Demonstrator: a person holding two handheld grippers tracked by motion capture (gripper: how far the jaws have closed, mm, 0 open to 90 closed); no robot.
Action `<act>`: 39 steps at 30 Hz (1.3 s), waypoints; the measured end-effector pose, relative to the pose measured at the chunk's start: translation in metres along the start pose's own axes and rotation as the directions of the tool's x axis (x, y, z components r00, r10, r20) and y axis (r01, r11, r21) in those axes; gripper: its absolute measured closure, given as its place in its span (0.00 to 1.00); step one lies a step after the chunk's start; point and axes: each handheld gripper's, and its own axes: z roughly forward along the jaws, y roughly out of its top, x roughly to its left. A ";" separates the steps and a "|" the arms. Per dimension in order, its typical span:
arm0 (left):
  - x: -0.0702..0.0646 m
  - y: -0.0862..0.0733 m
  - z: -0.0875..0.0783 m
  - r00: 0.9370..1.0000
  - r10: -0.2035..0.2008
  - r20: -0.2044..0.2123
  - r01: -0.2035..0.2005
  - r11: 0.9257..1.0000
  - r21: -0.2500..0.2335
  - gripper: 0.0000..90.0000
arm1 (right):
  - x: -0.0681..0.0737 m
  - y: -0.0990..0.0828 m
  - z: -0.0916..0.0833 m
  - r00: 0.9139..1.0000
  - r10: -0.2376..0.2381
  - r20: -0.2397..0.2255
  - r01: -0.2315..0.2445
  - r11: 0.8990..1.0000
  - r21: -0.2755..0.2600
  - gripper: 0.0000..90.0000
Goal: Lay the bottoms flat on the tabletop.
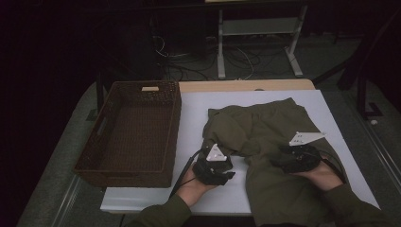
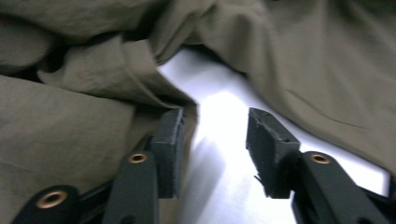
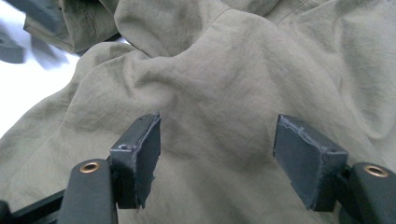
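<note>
A white rectangular table (image 1: 194, 118) carries a dark brown woven basket (image 1: 106, 161) on its left side, with nothing lying in it. Beside the basket, a crumpled olive-green cloth garment (image 1: 265, 137) sprawls over the table's right half, unfolded and nowhere near packed; by my judgement the work has barely begun. The right gripper (image 3: 217, 149) hangs over the fabric, jaws wide, gripping nothing. The left gripper (image 2: 212, 140) stands parted at a cloth edge, bare table between its jaws.

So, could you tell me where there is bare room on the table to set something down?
Free: the white strip between the basket and the olive garment, and the basket's inside. Crowded: the right half, under the garment and both grippers, left and right.
</note>
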 end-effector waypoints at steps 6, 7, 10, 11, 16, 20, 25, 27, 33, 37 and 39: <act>0.010 0.004 0.011 0.999 -0.031 -0.043 0.032 0.999 0.016 0.51 | 0.000 0.000 0.000 1.000 0.002 -0.002 -0.002 1.000 0.004 0.35; 0.012 0.005 0.013 0.998 -0.033 -0.047 0.034 0.999 0.018 0.51 | 0.000 0.000 0.000 1.000 0.002 -0.001 -0.002 1.000 0.004 0.35; 0.017 0.008 0.018 0.997 -0.041 -0.072 0.043 0.999 0.023 0.51 | 0.000 0.000 0.001 1.000 0.001 -0.002 -0.001 1.000 0.006 0.35; 0.019 0.009 0.020 0.996 -0.047 -0.082 0.049 0.999 0.025 0.51 | 0.000 0.000 0.001 1.000 0.000 -0.002 0.000 1.000 0.005 0.35; 0.032 0.011 0.026 0.994 -0.061 -0.086 0.064 0.997 0.036 0.64 | 0.000 0.000 0.000 1.000 0.001 -0.001 -0.001 1.000 0.005 0.35; 0.034 0.012 0.027 0.996 -0.047 -0.073 0.050 0.998 0.038 0.83 | 0.000 -0.001 0.000 1.000 -0.001 -0.002 0.001 1.000 0.004 0.35; 0.034 0.012 0.024 0.999 -0.024 -0.029 0.025 0.998 0.051 0.97 | 0.000 -0.001 0.000 1.000 -0.001 -0.001 0.001 1.000 0.005 0.35; 0.032 0.012 0.022 1.000 -0.004 -0.021 0.005 0.999 0.054 0.98 | 0.000 -0.001 0.000 1.000 -0.002 -0.001 0.002 1.000 0.005 0.35; 0.020 0.009 0.008 0.997 0.047 0.054 -0.049 0.998 0.033 0.98 | -0.001 -0.001 -0.001 1.000 0.002 0.002 -0.002 1.000 0.001 0.35; 0.005 0.004 -0.002 0.991 0.071 0.114 -0.075 0.997 0.031 0.98 | -0.002 -0.001 -0.001 1.000 0.003 0.002 -0.003 1.000 0.000 0.35; -0.004 0.002 -0.006 0.986 0.087 0.144 -0.093 0.995 0.032 0.98 | -0.001 -0.001 -0.001 1.000 0.003 0.002 -0.003 1.000 0.000 0.35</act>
